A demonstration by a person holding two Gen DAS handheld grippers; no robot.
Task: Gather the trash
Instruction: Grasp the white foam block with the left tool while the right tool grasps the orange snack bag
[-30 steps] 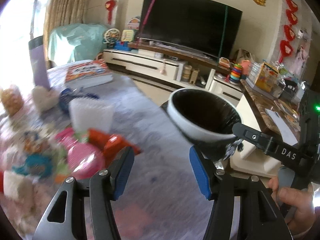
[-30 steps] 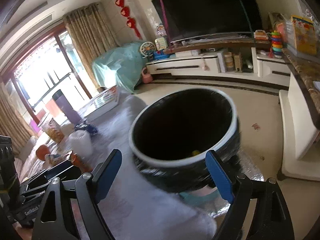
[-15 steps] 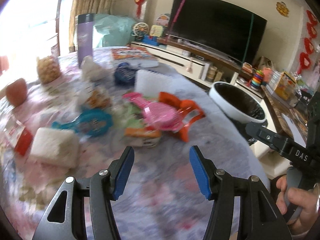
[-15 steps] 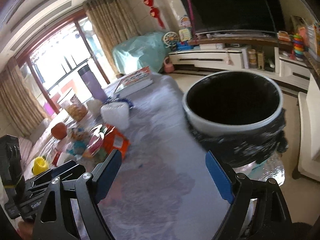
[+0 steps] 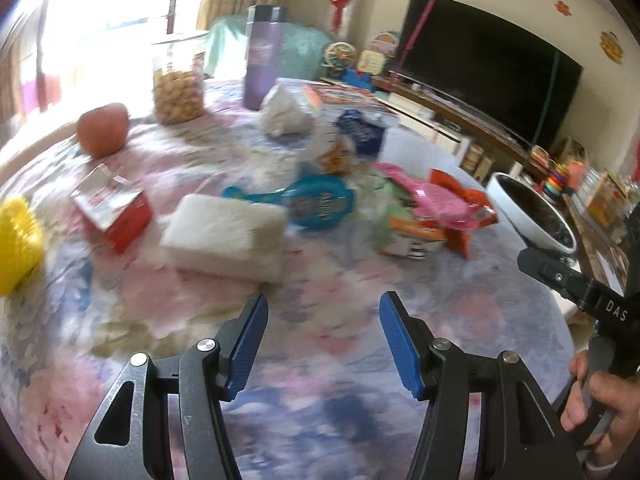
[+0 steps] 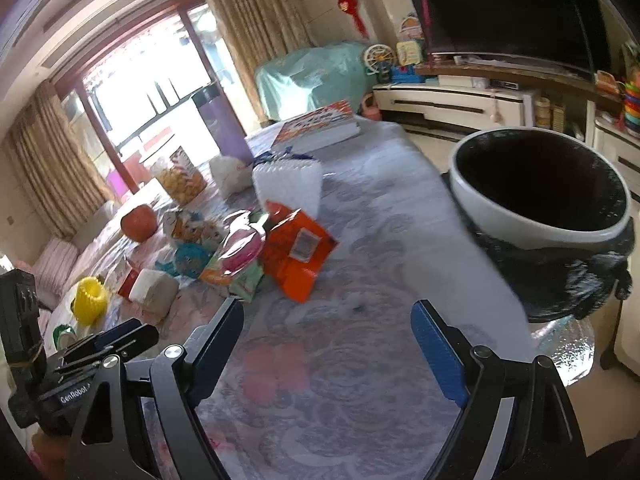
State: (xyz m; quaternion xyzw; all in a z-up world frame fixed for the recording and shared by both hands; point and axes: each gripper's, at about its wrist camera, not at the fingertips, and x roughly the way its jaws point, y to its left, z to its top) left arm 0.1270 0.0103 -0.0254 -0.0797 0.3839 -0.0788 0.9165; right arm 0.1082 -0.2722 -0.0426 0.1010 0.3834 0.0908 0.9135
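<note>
One bin (image 6: 536,200), one apple (image 5: 103,130), two empty claws.

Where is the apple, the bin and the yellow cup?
apple (image 5: 103,129), left wrist view, middle of its red skin
bin (image 6: 516,222), right wrist view, white outer rim wall
yellow cup (image 6: 91,299), right wrist view, ribbed side

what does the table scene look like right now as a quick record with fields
surface: table with floral cloth
trash pile: orange wrapper, pink packet, teal packet
bin: white-rimmed bin with black liner, off the table's edge
other items: apple, purple flask, book, yellow cup
left hand-held gripper: open, empty
right hand-held gripper: open, empty
</note>
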